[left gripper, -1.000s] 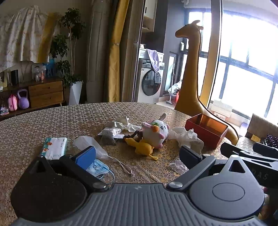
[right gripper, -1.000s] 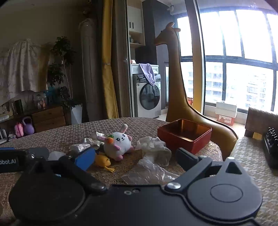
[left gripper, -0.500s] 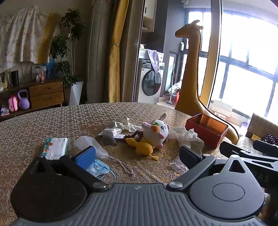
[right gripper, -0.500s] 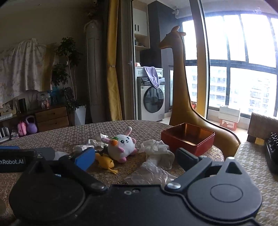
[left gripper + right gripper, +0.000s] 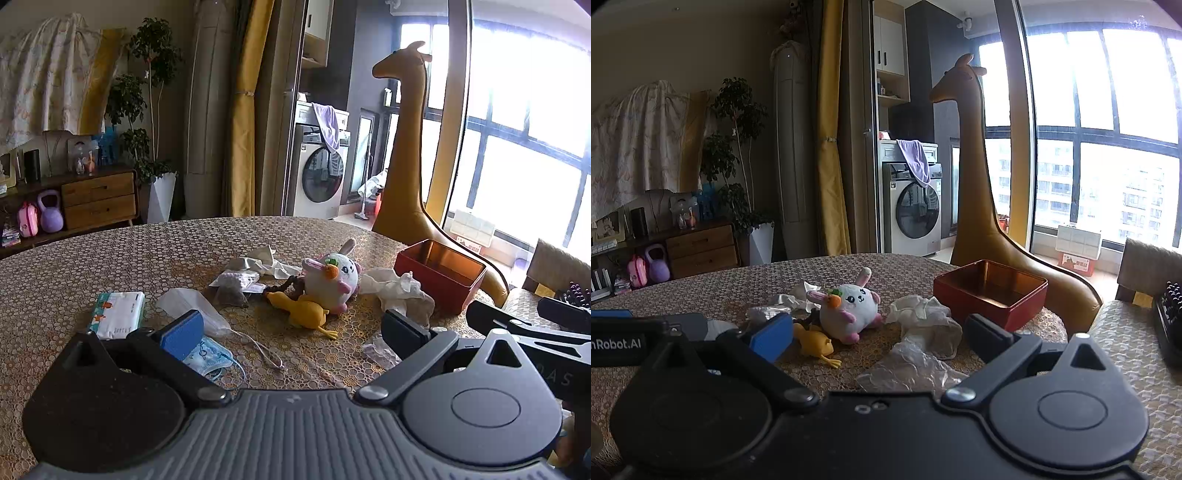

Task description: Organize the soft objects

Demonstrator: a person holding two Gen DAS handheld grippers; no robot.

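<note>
A white plush bunny point(image 5: 332, 280) point(image 5: 849, 308) lies mid-table beside a yellow rubber chicken point(image 5: 304, 312) point(image 5: 814, 343). A crumpled white cloth point(image 5: 399, 290) point(image 5: 925, 319) and a clear plastic bag point(image 5: 908, 369) lie right of them. An open red tin box point(image 5: 439, 275) point(image 5: 990, 299) stands at the right. A tissue pack point(image 5: 116, 314), a blue face mask point(image 5: 208, 358), a white mask point(image 5: 192, 310) and small packets point(image 5: 236, 284) lie left. My left gripper point(image 5: 291, 330) is open and empty, short of the pile. My right gripper point(image 5: 877, 332) is open and empty, also above the near table.
The round table point(image 5: 110, 258) has a patterned gold cover. A tall giraffe figure point(image 5: 410, 166) stands behind the box. My right gripper's body point(image 5: 535, 328) shows at the right of the left wrist view. A chair point(image 5: 1152, 266) stands at the right.
The right gripper has tilted up and shifted a little, so the table objects sit lower in its view. The left gripper has barely moved. Both stay open.
</note>
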